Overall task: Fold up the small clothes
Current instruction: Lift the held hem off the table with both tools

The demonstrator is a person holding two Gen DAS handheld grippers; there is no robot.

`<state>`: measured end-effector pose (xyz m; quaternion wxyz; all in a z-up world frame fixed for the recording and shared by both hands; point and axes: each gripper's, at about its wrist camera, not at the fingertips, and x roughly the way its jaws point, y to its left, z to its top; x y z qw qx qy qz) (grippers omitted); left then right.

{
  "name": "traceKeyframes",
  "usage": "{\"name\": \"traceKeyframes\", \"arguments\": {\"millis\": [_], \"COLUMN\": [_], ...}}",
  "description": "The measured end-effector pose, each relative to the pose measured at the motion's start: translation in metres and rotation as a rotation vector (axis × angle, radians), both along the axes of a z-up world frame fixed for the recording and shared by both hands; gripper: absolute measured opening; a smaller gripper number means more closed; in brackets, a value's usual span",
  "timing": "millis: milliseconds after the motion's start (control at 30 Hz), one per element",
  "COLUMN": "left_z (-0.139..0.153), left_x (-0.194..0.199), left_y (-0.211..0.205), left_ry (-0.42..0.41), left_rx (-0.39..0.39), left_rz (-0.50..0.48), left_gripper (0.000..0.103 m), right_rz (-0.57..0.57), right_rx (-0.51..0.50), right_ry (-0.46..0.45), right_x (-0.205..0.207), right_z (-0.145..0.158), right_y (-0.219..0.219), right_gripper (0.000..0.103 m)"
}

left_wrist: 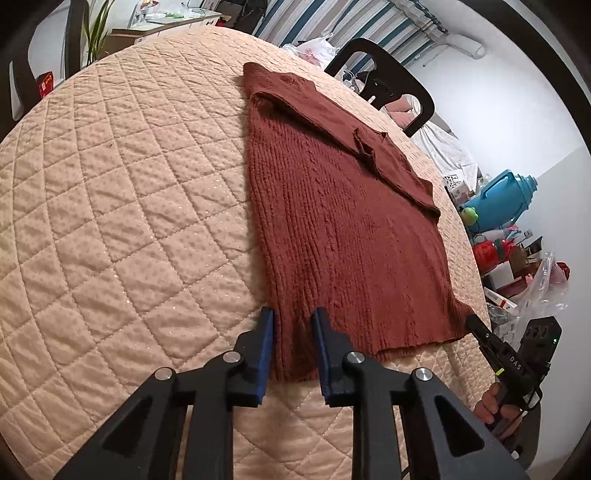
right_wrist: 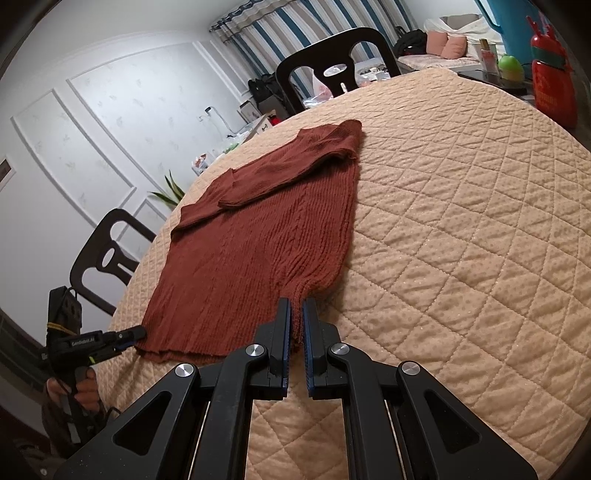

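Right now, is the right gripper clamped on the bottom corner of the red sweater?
Yes, the right gripper has its blue pads pressed together on the bunched hem corner of the red sweater, which lies on the quilted cover.

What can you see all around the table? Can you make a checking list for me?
Surface: peach quilted cover, no wrinkles seen.
Job's things: brown knit sweater lying flat, sleeves folded across the chest.
Clutter: blue thermos jug and red bottle at the table's edge.
Grippers: left tongs straddle the hem corner, pads apart; right tongs shut on the other hem corner.
Cables: nothing seen.
Surroundings: dark chairs, striped curtains, potted plant.
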<state>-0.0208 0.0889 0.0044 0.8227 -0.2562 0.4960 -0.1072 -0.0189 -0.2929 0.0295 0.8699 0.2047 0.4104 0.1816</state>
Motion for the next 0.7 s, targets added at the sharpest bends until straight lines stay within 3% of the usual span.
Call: {"name": "traceKeyframes", "arguments": {"millis": [267, 333, 367, 433, 500, 700], "left_z": [0.001, 0.0, -0.003, -0.004, -0.004, -0.004], "left_x": [0.004, 0.005, 0.006, 0.006, 0.006, 0.006], "left_y": [-0.006, -0.008, -0.008, -0.009, -0.008, -0.01], "left_ry": [-0.001, 0.008, 0.019, 0.017, 0.015, 0.016], "left_rx": [0.002, -0.021, -0.045, -0.047, -0.054, -0.054], "left_rz": [-0.019, -0.043, -0.045, -0.043, -0.035, -0.034], "left_gripper": [0.025, 0.011, 0.011, 0.011, 0.011, 0.012], "right_rz": [-0.015, -0.025, -0.032, -0.035, -0.048, -0.007], "right_rx": [-0.031, -0.035, -0.028, 0.0, 0.04, 0.073], "right_ry": [0.0, 0.019, 0.03, 0.051, 0.07, 0.13], "right_x": [-0.001, 0.0, 0.001, 0.004, 0.006, 0.013], "right_z": [0.001, -0.001, -0.003, -0.006, -0.01, -0.019], "right_y": [0.001, -0.001, -0.003, -0.006, -0.01, -0.001], "right_gripper": [0.006, 0.007, 0.007, 0.019, 0.025, 0.026]}}
